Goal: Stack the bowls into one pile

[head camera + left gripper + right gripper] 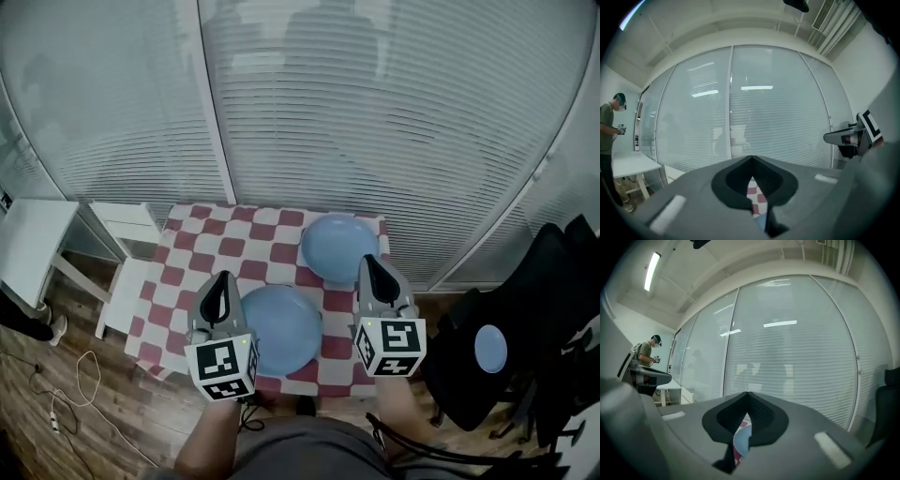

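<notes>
The near bowl point(279, 328) and far bowl point(339, 247) are smooth pale blue with a dull sheen, and the checked cloth point(187, 272) under them is matt. The left tongs point(751, 160) and right tongs point(747, 394) look like matt grey plastic with black, finely textured inner pads. The floor point(37, 384) is wood plank.

1. On the desk point(187, 253) we record two bowls: near bowl point(281, 330) at front centre, far bowl point(339, 247) behind it, to the right.
2. Side table point(33, 239) left of desk; chair point(525, 291) right.
3. Glass wall point(375, 112) behind the desk.
</notes>
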